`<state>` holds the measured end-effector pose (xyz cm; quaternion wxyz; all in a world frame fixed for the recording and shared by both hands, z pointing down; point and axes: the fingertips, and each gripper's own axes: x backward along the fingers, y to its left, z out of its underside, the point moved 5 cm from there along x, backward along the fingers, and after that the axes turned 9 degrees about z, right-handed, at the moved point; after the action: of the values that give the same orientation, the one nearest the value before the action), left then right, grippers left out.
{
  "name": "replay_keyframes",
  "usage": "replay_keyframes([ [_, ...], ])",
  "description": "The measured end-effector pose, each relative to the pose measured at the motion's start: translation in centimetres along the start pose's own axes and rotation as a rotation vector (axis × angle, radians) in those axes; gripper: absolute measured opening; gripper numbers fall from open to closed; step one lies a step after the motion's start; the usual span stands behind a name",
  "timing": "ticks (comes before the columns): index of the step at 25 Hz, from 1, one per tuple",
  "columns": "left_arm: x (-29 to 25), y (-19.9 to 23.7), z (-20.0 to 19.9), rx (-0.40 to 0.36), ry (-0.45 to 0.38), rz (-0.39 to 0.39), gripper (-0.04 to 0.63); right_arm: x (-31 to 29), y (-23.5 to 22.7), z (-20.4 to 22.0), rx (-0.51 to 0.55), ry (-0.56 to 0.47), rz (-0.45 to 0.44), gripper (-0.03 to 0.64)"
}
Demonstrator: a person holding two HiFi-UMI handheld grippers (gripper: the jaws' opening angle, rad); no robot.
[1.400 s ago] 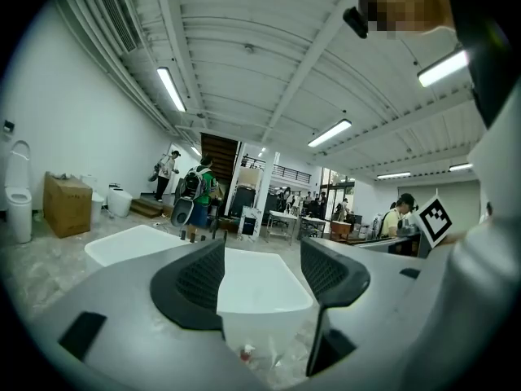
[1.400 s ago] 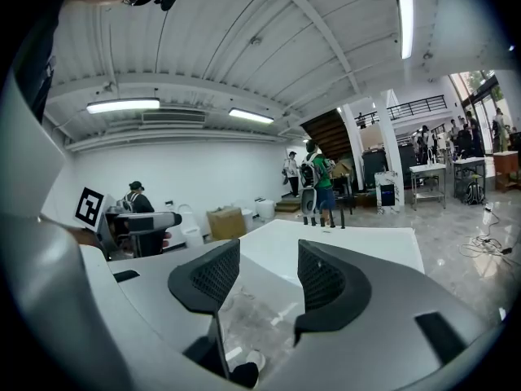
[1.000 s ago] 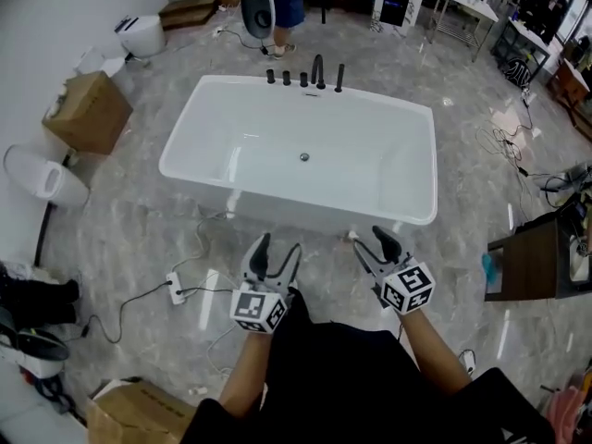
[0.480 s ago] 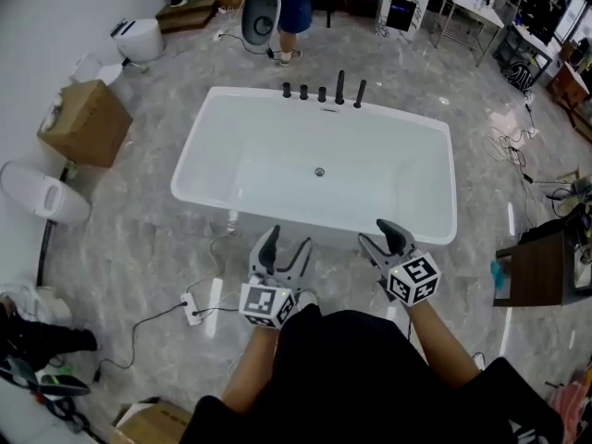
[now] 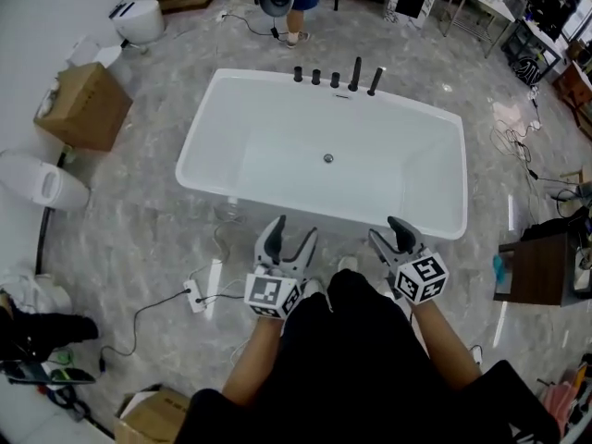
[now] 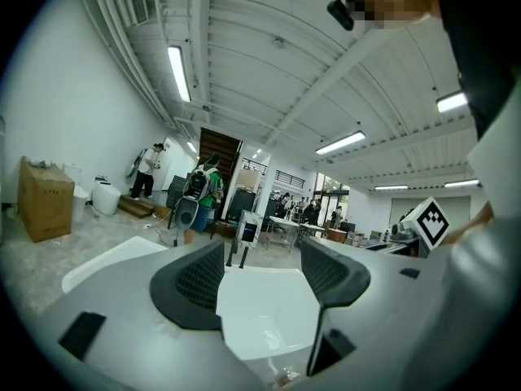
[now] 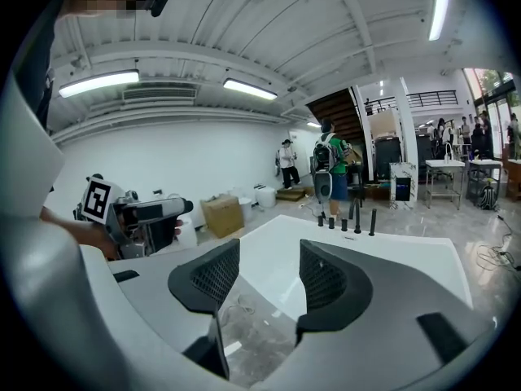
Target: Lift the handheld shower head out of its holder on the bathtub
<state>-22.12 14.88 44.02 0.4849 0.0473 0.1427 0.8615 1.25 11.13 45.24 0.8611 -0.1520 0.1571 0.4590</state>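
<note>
White rectangular bathtub (image 5: 218,185) on grey marble floor (image 5: 129,220); slim black handheld shower head (image 5: 376,81) upright in holder on far rim, rightmost fitting. Left gripper (image 5: 292,230) & right gripper (image 5: 388,233) hover near the near rim, fingers spread, nothing btwn them.

Right claw (image 7: 269,282), jaws apart and empty, faces the bathtub (image 7: 415,259) and its black fittings (image 7: 356,218).

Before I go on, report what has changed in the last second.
The person edged toward the bathtub, carrying the left gripper and right gripper nearer its near rim. Nothing was taken or released. Both stay open and empty; the shower head stays in its holder.
</note>
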Motion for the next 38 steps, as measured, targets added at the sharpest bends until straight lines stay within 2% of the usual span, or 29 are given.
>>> replay_keyframes([
  [7,0.6,2.1,0.4,0.031,0.002,-0.006,0.273,-3.0,2.3,-0.4,0.006,0.024,-0.028,0.199],
  [11,-0.1,2.2,0.1,0.023,-0.001,-0.002,0.274,-3.8,1.9,-1.5,0.027,0.001,-0.037,0.199],
  [17,-1.7,3.6,-0.1,0.001,0.013,-0.011,0.278,-4.9,0.0,-2.3,-0.004,-0.05,-0.01,0.199],
  [26,-8.4,3.4,-0.6,-0.037,0.051,0.019,0.278,-6.7,-6.8,-2.7,-0.07,-0.051,0.058,0.199],
  [29,-12.2,2.6,-0.9,-0.047,0.062,0.03,0.278,-6.9,-10.4,-3.3,-0.078,-0.045,0.074,0.199],
  [38,-20.2,3.9,-1.1,-0.079,0.082,0.052,0.278,-11.2,-18.4,-5.1,-0.075,-0.051,0.11,0.199],
])
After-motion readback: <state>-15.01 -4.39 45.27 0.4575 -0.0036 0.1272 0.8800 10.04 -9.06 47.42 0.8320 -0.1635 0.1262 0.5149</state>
